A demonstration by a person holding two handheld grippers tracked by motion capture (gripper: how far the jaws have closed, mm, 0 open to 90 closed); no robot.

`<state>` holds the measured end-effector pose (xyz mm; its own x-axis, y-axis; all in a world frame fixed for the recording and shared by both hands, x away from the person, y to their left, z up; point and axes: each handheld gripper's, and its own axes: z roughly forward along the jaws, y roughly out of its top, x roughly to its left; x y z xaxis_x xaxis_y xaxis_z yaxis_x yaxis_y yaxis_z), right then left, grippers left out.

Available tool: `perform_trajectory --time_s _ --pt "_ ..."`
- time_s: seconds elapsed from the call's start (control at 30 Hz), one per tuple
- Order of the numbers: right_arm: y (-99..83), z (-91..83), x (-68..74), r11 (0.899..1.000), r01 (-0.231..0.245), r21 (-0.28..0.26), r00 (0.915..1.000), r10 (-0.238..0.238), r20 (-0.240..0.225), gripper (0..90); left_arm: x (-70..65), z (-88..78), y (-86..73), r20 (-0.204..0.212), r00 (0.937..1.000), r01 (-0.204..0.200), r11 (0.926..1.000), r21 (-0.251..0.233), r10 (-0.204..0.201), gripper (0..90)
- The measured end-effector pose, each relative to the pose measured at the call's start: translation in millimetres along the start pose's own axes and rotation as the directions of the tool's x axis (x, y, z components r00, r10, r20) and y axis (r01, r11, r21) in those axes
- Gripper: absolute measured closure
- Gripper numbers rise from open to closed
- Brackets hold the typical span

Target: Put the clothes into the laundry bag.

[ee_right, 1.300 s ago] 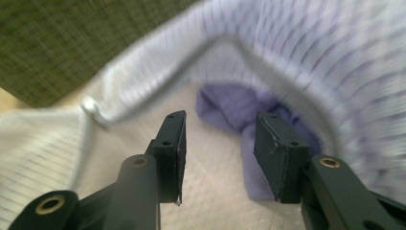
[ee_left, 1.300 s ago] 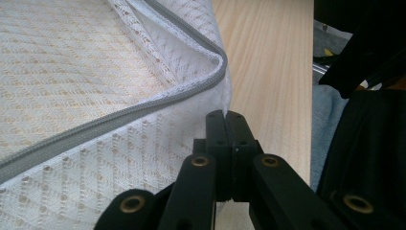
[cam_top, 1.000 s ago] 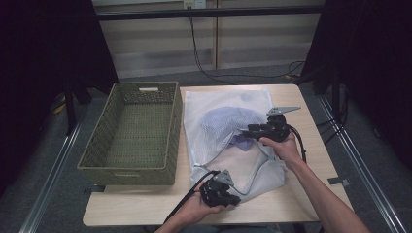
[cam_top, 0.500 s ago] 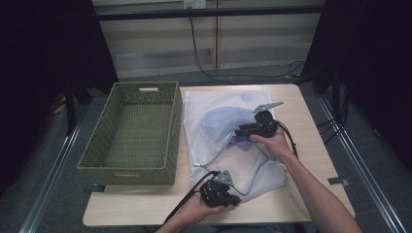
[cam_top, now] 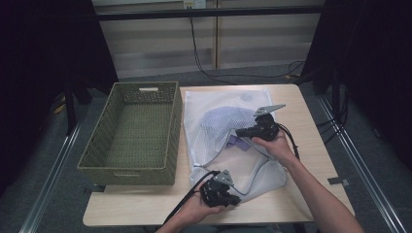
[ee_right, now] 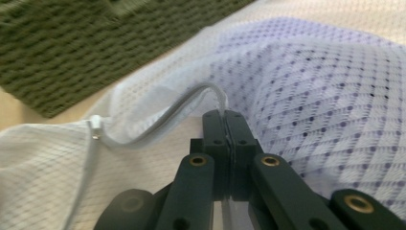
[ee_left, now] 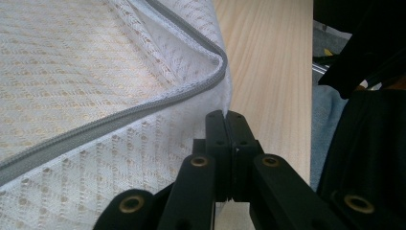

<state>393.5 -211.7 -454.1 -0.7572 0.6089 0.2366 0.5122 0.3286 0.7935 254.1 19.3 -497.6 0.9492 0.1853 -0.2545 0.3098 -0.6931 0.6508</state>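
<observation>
Since the earlier frames, the right gripper (cam_top: 241, 132) has shifted left and slightly nearer across the white mesh laundry bag (cam_top: 214, 109), drawing the bag's zipper edge (ee_right: 158, 117) with it; the left gripper (cam_top: 234, 200) has kept its position at the near edge. Both sets of jaws are pressed fully together. In the right gripper view, the jaws pinch the grey zipper edge where it arches up, beside a purple garment (ee_right: 330, 91) visible through the mesh. In the left gripper view, the closed jaws clamp the bag's fabric just below its zipper seam (ee_left: 143, 108). The bag lies on the wooden table (cam_top: 316, 145), right of the green woven basket (cam_top: 97, 145).
</observation>
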Motion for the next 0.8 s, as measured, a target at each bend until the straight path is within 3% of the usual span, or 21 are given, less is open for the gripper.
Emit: perform_trajectory --time_s 0.2,0.8 --pt "-8.2 -13.3 13.2 0.999 0.003 -0.044 0.9988 -0.005 -0.048 89.5 -1.2 -0.9 1.2 -0.002 0.9998 -0.018 0.9998 0.010 0.018 89.5" --pt "-22.5 -46.9 45.3 0.994 0.057 -0.089 0.9946 -0.065 -0.082 89.5 -0.7 -1.3 1.2 -0.008 1.0000 -0.005 1.0000 0.003 0.005 89.5"
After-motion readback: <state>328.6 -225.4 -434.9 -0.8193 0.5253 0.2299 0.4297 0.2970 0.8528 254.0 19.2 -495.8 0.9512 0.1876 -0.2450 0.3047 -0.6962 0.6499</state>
